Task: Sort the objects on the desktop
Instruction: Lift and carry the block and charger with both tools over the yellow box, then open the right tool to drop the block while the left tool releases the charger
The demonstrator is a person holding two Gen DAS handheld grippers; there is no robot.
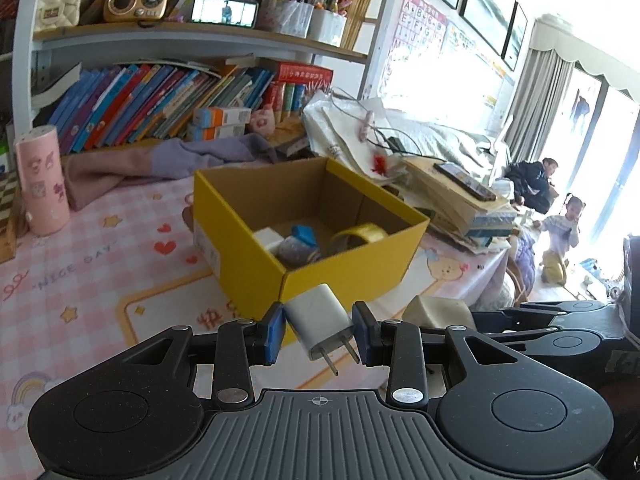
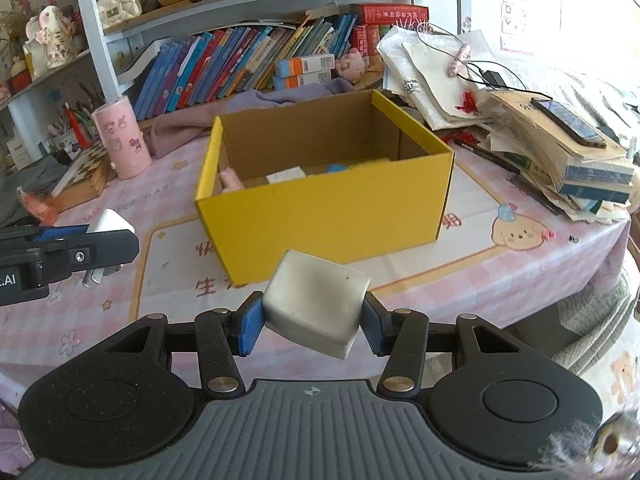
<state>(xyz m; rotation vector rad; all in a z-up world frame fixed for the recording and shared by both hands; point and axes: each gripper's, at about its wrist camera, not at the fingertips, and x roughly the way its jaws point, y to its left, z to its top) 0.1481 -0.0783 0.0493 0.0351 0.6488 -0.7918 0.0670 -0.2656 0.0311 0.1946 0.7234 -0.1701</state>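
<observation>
We clamp a white charger [image 1: 318, 316] in our left gripper [image 1: 319, 330], prongs toward the camera, and a grey-white block [image 2: 316, 306] in our right gripper [image 2: 314, 326], both held just before the yellow box [image 2: 328, 208]. The box holds a gold tape roll [image 1: 360, 234], a blue-capped jar [image 1: 298, 244] and a white cube [image 1: 267, 237]. Pink tablecloth [image 1: 80, 272] lies bare to its left

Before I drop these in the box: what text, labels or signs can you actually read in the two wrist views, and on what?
"NICE DAY": pink tablecloth.
"A B C", "E F G": alphabet poster on the wall.
".AI": left gripper body, cut off by the frame edge.
Red Chinese characters on the tablecloth: partly hidden.
Book spines and small cartons: too small to read.
</observation>
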